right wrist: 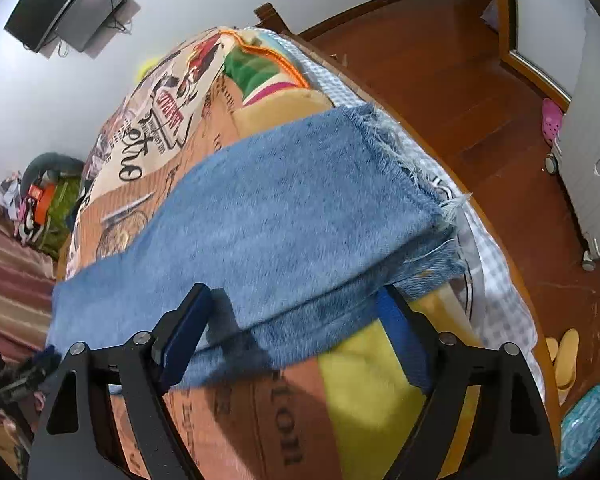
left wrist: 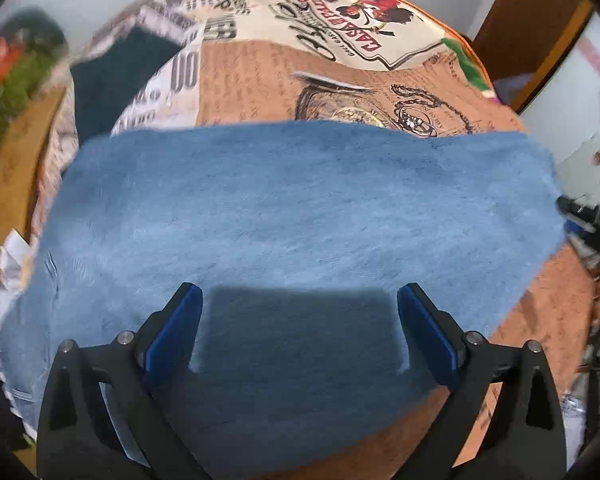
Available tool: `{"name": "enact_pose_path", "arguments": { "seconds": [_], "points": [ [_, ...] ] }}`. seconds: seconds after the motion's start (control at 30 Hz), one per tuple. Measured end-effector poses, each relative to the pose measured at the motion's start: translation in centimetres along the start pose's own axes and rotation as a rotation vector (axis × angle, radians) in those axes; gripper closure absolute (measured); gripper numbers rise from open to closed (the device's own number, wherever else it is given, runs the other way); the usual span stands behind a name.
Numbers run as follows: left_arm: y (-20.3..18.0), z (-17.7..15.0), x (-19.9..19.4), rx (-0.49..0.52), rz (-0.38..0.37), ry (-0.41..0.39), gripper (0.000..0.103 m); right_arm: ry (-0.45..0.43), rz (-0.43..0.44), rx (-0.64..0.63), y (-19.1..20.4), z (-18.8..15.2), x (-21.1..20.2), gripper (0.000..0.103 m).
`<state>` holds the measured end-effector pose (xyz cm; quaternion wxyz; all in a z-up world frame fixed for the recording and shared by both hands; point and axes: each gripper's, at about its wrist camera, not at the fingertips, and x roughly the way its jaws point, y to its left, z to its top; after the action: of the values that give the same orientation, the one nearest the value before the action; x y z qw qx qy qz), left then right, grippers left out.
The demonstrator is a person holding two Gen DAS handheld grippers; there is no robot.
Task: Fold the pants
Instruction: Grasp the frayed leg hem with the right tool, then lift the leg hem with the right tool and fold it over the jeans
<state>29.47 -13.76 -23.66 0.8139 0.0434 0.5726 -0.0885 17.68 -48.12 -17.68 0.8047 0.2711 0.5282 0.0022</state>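
Observation:
Blue denim pants (left wrist: 300,200) lie folded into a long band across a bed with a printed cover (left wrist: 260,80). My left gripper (left wrist: 300,292) hangs just above the middle of the band, pointing steeply down. It is open wide and nothing is between its blue pads. In the right wrist view the pants (right wrist: 284,208) end in a frayed hem (right wrist: 404,152) near the bed's right edge. My right gripper (right wrist: 293,290) straddles the near folded edge of the denim. It is open, and the pads do not press on the cloth.
A dark garment (left wrist: 112,76) lies on the cover at the far left. Beyond the bed's right edge is a wooden floor (right wrist: 440,60) with a grey suitcase (right wrist: 596,160), yellow slippers (right wrist: 566,356) and a pink shoe (right wrist: 552,120). A clothes pile (right wrist: 40,200) sits at the left.

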Motion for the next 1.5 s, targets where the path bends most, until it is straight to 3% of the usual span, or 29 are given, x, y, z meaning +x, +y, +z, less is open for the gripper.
{"name": "enact_pose_path", "arguments": {
  "seconds": [0.1,0.13,0.23,0.37,0.47,0.7,0.93,1.1,1.2,1.27,1.5],
  "points": [
    [-2.6,0.4,0.8,0.058,0.014,-0.003,0.003,-0.009,0.000,0.010,-0.4,0.7,0.1,0.035],
    [-3.3,0.5,1.0,0.074,0.024,-0.006,0.003,-0.019,-0.011,0.008,-0.5,0.9,0.1,0.046],
    [-4.6,0.5,1.2,0.103,0.045,-0.017,0.003,-0.020,-0.018,-0.002,-0.7,1.6,0.1,0.060],
    [-4.5,0.5,1.2,0.094,0.040,-0.021,0.004,-0.059,-0.038,-0.030,-0.9,1.9,-0.5,0.086],
    [-4.1,0.5,0.8,0.078,0.046,-0.025,0.004,-0.102,-0.026,-0.066,-0.8,1.8,-1.5,0.093],
    [-3.1,0.8,-0.4,0.032,0.034,-0.045,0.006,-0.199,-0.092,-0.193,1.1,2.0,-4.2,0.096],
    [-1.3,0.9,-1.7,-0.010,0.045,-0.086,0.006,-0.119,-0.138,-0.166,-0.6,2.1,-3.3,0.094],
    [-0.2,0.7,-1.5,-0.036,0.035,-0.075,0.006,-0.089,-0.203,-0.169,-0.1,1.2,-3.8,0.083],
    [0.0,0.6,-1.4,-0.043,0.029,-0.074,0.006,-0.083,-0.145,-0.142,0.0,0.9,-4.7,0.060],
    [0.0,0.4,-1.3,-0.041,0.027,-0.072,0.006,-0.082,-0.071,-0.093,-0.2,0.6,-5.3,0.036],
    [-0.1,0.0,-0.7,-0.034,0.014,-0.054,0.006,0.032,0.017,0.015,-0.9,-0.9,-3.1,0.033]
  ]
}}
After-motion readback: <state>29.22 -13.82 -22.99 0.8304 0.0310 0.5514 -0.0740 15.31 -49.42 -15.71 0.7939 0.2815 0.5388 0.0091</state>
